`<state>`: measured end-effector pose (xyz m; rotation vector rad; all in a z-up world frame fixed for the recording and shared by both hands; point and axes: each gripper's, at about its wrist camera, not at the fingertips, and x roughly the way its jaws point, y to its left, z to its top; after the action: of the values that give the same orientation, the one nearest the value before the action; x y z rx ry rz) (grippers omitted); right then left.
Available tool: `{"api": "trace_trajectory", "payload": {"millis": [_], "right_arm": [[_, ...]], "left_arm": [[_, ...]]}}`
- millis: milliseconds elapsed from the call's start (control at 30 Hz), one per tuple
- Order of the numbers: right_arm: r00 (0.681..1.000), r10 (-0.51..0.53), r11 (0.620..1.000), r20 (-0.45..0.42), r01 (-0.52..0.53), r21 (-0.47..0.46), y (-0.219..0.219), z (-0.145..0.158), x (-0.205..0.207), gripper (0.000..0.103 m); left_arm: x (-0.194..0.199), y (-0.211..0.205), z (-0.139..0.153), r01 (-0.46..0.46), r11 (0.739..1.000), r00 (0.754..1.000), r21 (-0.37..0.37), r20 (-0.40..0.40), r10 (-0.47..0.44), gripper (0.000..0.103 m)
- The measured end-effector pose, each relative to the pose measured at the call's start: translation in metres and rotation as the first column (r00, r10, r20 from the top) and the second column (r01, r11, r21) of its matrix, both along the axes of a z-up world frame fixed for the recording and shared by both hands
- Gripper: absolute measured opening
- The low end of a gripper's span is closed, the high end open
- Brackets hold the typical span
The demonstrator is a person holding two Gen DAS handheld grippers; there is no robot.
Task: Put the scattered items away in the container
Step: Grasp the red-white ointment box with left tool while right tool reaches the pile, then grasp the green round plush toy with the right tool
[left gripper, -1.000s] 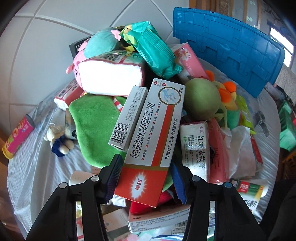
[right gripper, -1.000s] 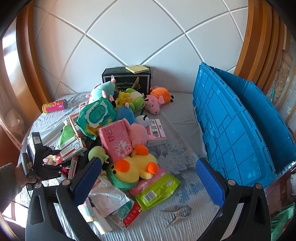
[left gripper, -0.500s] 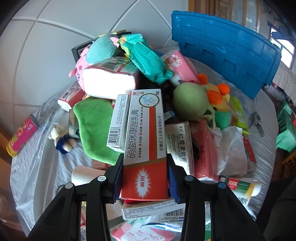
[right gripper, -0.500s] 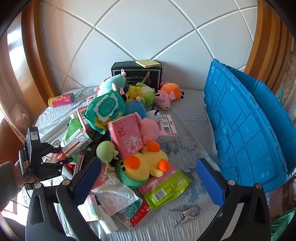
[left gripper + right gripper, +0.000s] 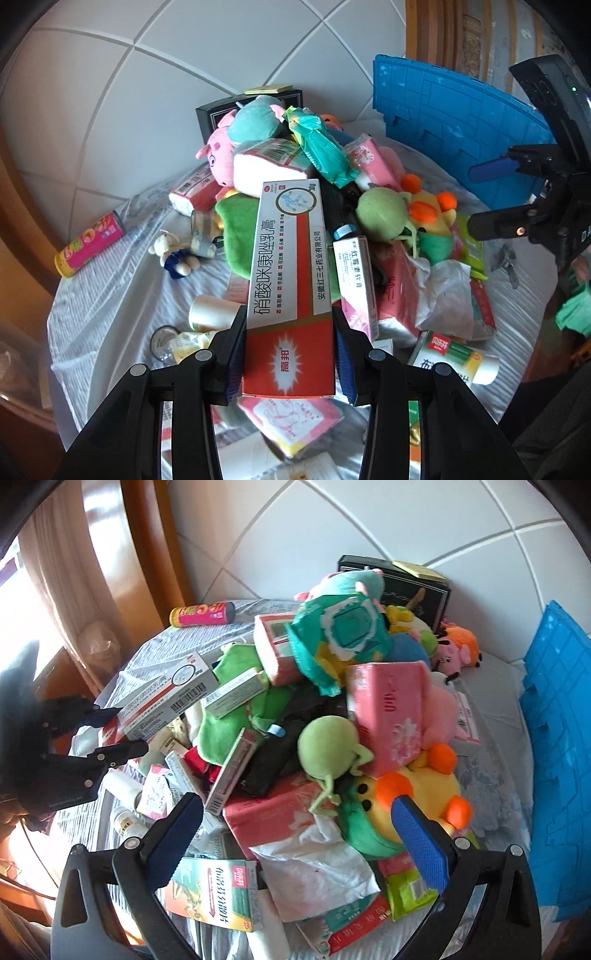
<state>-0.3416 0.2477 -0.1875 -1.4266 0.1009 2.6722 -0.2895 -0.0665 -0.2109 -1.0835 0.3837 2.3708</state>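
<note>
Left hand-held gripper (image 5: 290,354) is clamped on the red-and-white ointment box (image 5: 290,280), pads on both long sides, box lifted above the pile. Right hand-held gripper (image 5: 295,834) is wide open, holding nothing, over the yellow duck plush (image 5: 417,794) and pink tissue pack (image 5: 388,716). Blue container (image 5: 557,738) stands at the right of the pile.

Reads 硝酸咪康唑乳膏, 高邦, 30g and 安徽红三七药业有限公司 on the red and white box (image 5: 291,280). 红霉素软膏 on the small white box (image 5: 354,280). 布洛芬 on the green box (image 5: 218,895).
</note>
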Motion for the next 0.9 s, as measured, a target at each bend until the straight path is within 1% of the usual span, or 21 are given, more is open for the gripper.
{"api": "trace_trajectory", "payload": {"millis": [67,167,300,333,367,400,433,467,667,700,767,900], "right_arm": [[1.0,-0.012,0.999,-0.011,0.013,0.042,-0.005,-0.008,-0.014,0.103],[0.996,-0.087,0.992,-0.015,0.088,0.089,0.007,-0.018,-0.029,0.102],[0.987,-0.162,0.984,0.018,0.16,0.082,0.033,-0.038,-0.048,0.102],[0.984,-0.173,0.981,0.028,0.17,0.088,0.038,-0.044,-0.053,0.1],[0.982,-0.182,0.98,0.042,0.178,0.09,0.041,-0.05,-0.057,0.092],[0.981,-0.188,0.979,0.054,0.183,0.085,0.044,-0.055,-0.059,0.087],[0.979,-0.195,0.979,0.063,0.19,0.075,0.047,-0.059,-0.063,0.078],[0.977,-0.203,0.977,0.064,0.199,0.072,0.049,-0.061,-0.065,0.075],[0.979,-0.189,0.978,0.079,0.18,0.101,0.047,-0.069,-0.071,0.075],[0.979,-0.189,0.978,0.08,0.18,0.108,0.047,-0.069,-0.07,0.072],[0.981,-0.173,0.983,0.088,0.166,0.082,0.048,-0.068,-0.068,0.054],[0.983,-0.162,0.984,0.087,0.155,0.085,0.044,-0.065,-0.065,0.053]], "left_arm": [[0.006,-0.009,0.003,-0.024,1.0,1.0,-0.002,-0.005,0.024,0.04],[0.013,-0.02,0.006,-0.053,0.999,0.999,0.001,-0.007,0.053,0.04],[0.018,-0.031,0.008,-0.071,0.997,0.997,-0.01,-0.006,0.071,0.04],[0.018,-0.033,0.009,-0.073,0.997,0.997,-0.012,-0.008,0.073,0.04],[0.018,-0.035,0.009,-0.076,0.997,0.997,-0.014,-0.008,0.076,0.04],[0.018,-0.037,0.01,-0.08,0.997,0.997,-0.015,-0.008,0.08,0.04],[0.018,-0.038,0.01,-0.083,0.996,0.997,-0.013,-0.006,0.083,0.04],[0.018,-0.039,0.011,-0.082,0.997,0.997,-0.012,-0.006,0.082,0.04],[0.016,-0.037,0.012,-0.073,0.997,0.997,-0.013,-0.007,0.072,0.04],[0.015,-0.035,0.012,-0.07,0.997,0.998,-0.013,-0.007,0.07,0.04],[0.015,-0.033,0.013,-0.065,0.998,0.998,-0.012,-0.012,0.065,0.04],[0.013,-0.028,0.013,-0.062,0.998,0.998,-0.019,-0.015,0.062,0.04]]}}
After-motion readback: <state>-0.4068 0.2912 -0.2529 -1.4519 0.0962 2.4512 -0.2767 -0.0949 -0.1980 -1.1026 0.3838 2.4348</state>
